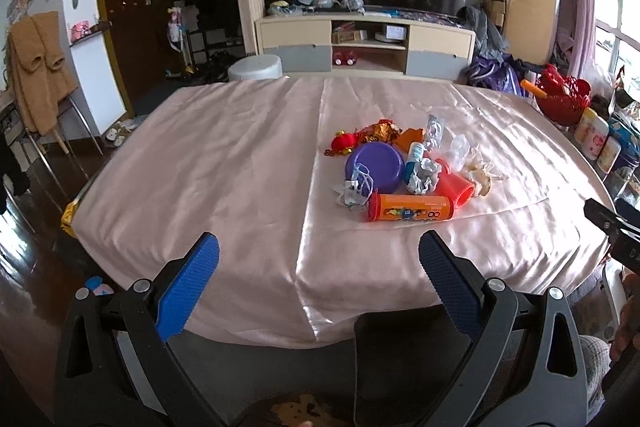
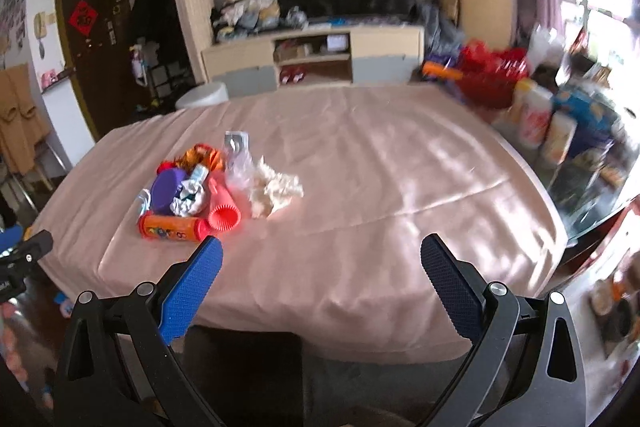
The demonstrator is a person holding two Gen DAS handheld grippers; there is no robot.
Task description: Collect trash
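Note:
A pile of trash lies on the pink tablecloth (image 1: 240, 155): an orange tube (image 1: 412, 207), a red cup on its side (image 1: 454, 185), a purple lid (image 1: 375, 165), crumpled foil (image 1: 422, 177), clear plastic (image 1: 436, 131) and crumpled tissue (image 1: 480, 175). My left gripper (image 1: 318, 255) is open and empty, above the near table edge, short of the pile. In the right wrist view the pile shows at left, with the orange tube (image 2: 172, 229), red cup (image 2: 224, 213) and tissue (image 2: 276, 189). My right gripper (image 2: 322, 257) is open and empty, to the right of the pile.
Jars and tins (image 1: 600, 139) and a red basket (image 1: 562, 99) stand at the table's right edge. A dark chair back (image 1: 400, 355) sits under the near edge. A TV cabinet (image 1: 364, 45) stands beyond the table. The right gripper's body (image 1: 612, 227) shows at far right.

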